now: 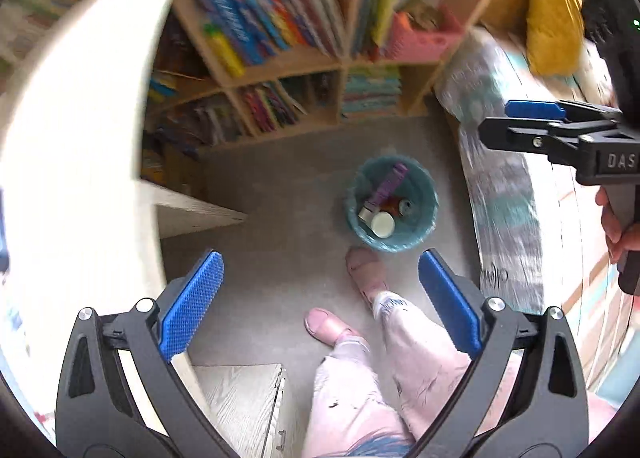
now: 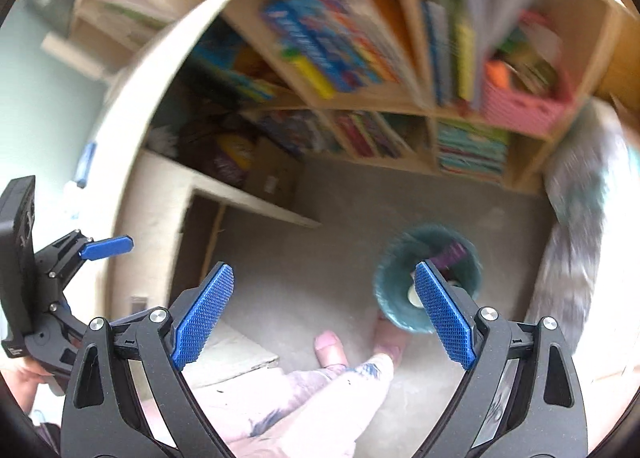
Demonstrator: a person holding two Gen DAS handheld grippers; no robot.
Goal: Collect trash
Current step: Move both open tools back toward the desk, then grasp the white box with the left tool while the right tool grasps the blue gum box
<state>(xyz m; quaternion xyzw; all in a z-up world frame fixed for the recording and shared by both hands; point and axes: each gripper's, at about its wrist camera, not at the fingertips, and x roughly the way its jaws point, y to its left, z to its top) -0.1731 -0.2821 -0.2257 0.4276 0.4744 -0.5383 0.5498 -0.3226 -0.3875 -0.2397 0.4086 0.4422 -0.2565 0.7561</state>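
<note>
A teal bin (image 1: 400, 245) stands on the grey carpet far below me, lined with a bag. Inside it lie a purple box (image 1: 387, 188), a white round lid (image 1: 383, 223) and some smaller pieces. My left gripper (image 1: 320, 262) hangs high above the floor, pointing down, open with nothing between its blue pads. My right gripper (image 2: 324, 270) is open and empty too; its right finger covers part of the bin (image 2: 390, 292). The left wrist view shows the right gripper (image 1: 494, 120) side-on at the right edge, held by a hand. One blue pad (image 2: 106, 249) of the left gripper shows in the right wrist view.
A wooden bookshelf (image 1: 288, 70) full of books stands behind the bin. The curved white edge of a desk (image 1: 80, 138) fills the left. A person's legs and pink shoes (image 1: 366, 270) stand just before the bin. A patterned cover (image 1: 500, 186) and a yellow cushion (image 1: 554, 18) lie on the right.
</note>
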